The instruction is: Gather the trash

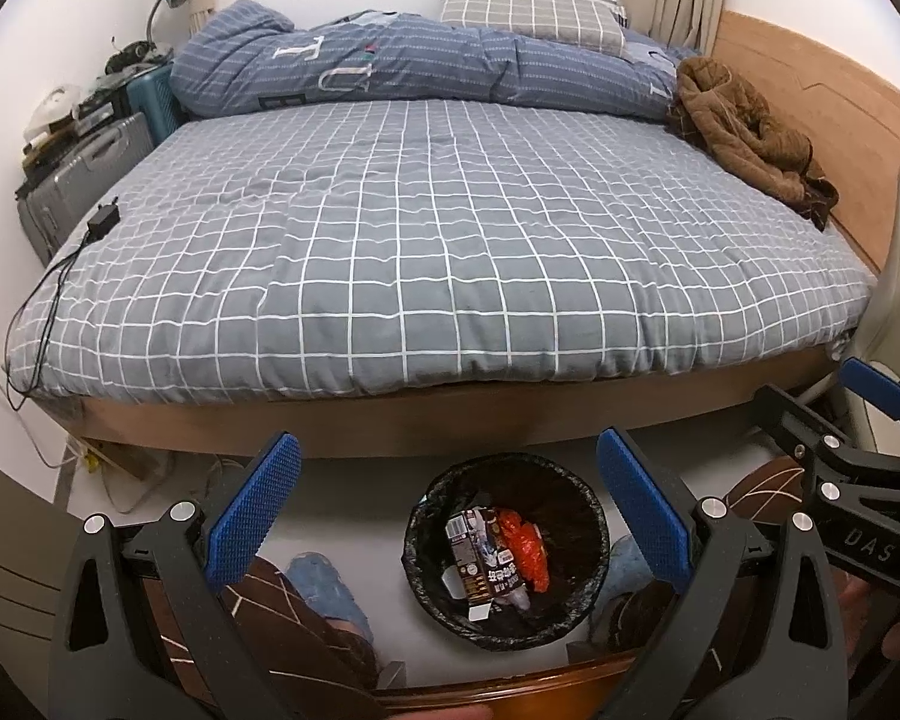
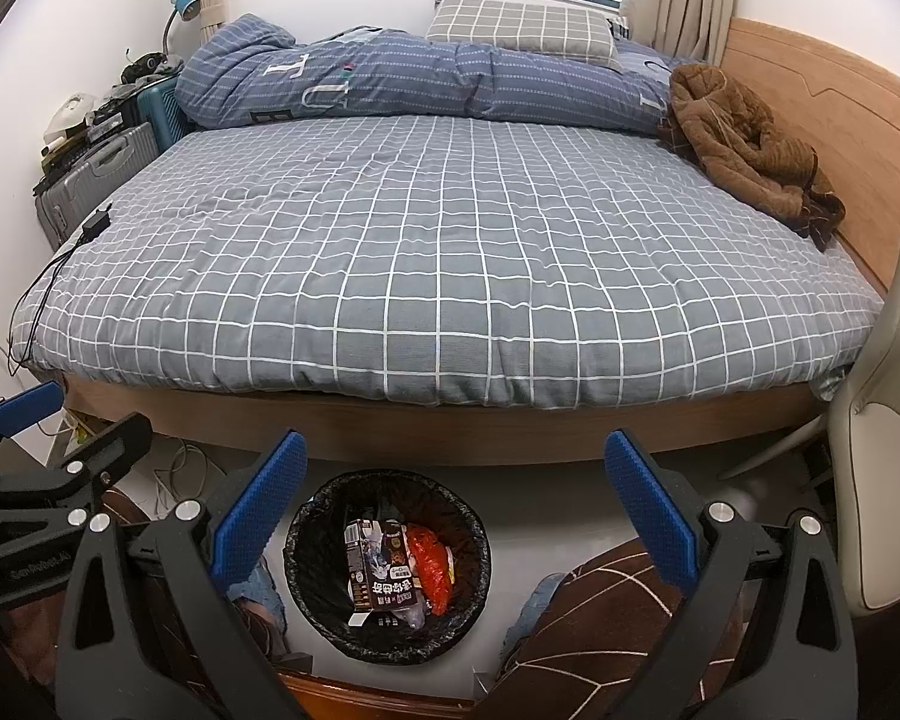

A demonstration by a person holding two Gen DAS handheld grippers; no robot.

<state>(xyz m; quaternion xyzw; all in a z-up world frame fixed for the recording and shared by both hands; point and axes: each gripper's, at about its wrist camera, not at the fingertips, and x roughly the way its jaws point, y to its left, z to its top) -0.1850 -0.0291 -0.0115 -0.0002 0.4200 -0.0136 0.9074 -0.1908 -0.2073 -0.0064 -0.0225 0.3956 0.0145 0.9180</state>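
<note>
A round bin with a black liner (image 1: 507, 618) stands on the floor below the bed's near edge. It holds a dark printed carton (image 1: 480, 558) and an orange wrapper (image 1: 525, 549). My left gripper (image 1: 448, 519) hangs above the bin, open and empty. The bin (image 2: 388, 639) also shows in the right wrist view, with the carton (image 2: 372, 570) and wrapper (image 2: 429, 567) inside. My right gripper (image 2: 456, 516) is open and empty, above and right of the bin. Each gripper shows at the edge of the other's view: right (image 1: 870, 414), left (image 2: 36, 420).
A bed (image 1: 438, 240) with a grey checked sheet fills the view, with a folded blue duvet (image 1: 390, 60), a pillow (image 1: 534, 15) and a brown jacket (image 1: 744, 132). A black charger and cable (image 1: 102, 219) lie at its left edge. Suitcases (image 1: 84, 180) stand left, a chair (image 2: 888, 420) right.
</note>
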